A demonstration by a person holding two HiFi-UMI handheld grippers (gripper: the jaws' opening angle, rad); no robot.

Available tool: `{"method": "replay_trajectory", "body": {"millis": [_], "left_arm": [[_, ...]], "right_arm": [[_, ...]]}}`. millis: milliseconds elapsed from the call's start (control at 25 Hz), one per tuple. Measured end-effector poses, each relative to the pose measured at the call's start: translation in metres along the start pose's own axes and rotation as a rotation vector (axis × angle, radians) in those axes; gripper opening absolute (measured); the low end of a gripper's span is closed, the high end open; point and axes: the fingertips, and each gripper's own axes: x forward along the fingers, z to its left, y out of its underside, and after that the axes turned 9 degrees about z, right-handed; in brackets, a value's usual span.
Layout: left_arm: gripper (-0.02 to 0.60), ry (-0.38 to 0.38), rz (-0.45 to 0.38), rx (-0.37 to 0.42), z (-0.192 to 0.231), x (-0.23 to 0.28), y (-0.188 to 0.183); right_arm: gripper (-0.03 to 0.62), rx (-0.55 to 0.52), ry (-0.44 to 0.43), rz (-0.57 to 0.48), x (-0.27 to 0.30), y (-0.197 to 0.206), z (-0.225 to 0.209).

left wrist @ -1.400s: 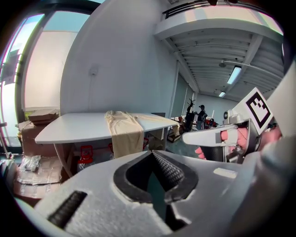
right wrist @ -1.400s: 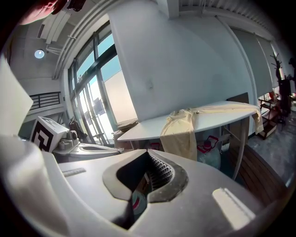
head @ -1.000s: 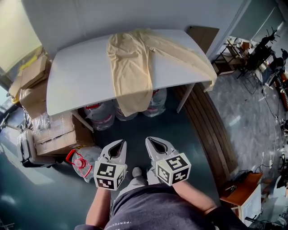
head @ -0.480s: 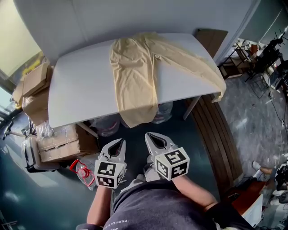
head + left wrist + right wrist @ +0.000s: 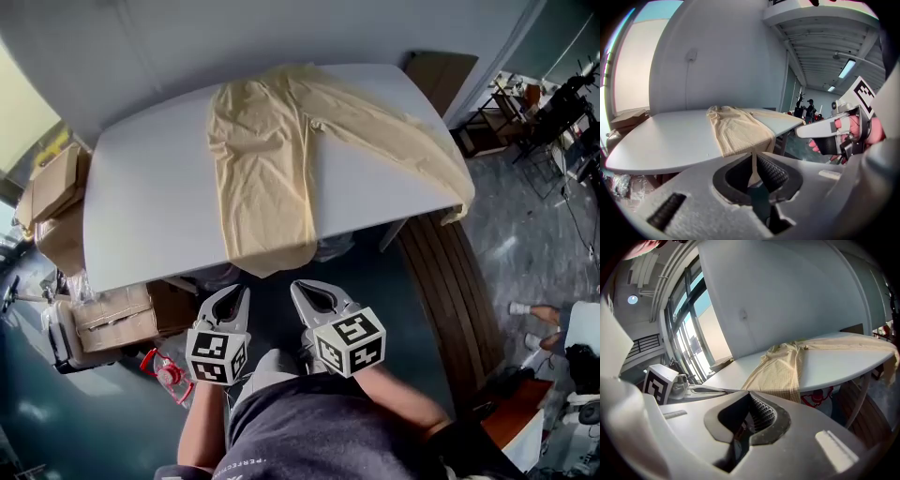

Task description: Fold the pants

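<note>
left tongs (image 5: 240, 292): just parting, empty | right tongs (image 5: 297, 285): closed, empty

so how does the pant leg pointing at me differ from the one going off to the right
The leg pointing at you runs straight, its hem hanging over the table's near edge; the other leg slants away and droops off the right end. The first lies wide and flat, the other narrower, more creased. Both are pale yellow.

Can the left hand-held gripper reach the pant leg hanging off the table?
Probably yes: nothing stands between the left hand-held gripper and pant leg; its empty jaws have just been opening.
</note>
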Motion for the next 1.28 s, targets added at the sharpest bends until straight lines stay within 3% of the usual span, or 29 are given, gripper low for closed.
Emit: {"method": "replay_trajectory", "body": {"millis": [240, 480, 760, 960, 1280], "left_arm": [[0.043, 0.001, 0.064, 0.098, 0.008, 0.025, 0.012], [0.059, 0.089, 0.108, 0.054, 0.033, 0.038, 0.020], [0.096, 0.142, 0.121, 0.088, 0.068, 0.048, 0.022], [0.128, 0.228, 0.165, 0.109, 0.065, 0.068, 0.039], [0.235, 0.293, 0.178, 0.060, 0.056, 0.099, 0.049]], "right_arm": [[-0.003, 0.025, 0.023, 0.043, 0.018, 0.000, -0.009], [-0.003, 0.087, 0.074, 0.072, 0.040, 0.003, -0.008], [-0.003, 0.145, 0.125, 0.070, 0.065, 0.007, 0.010], [-0.003, 0.188, 0.173, 0.066, 0.067, 0.017, 0.012], [-0.003, 0.237, 0.230, 0.055, 0.054, 0.027, 0.013]]}}
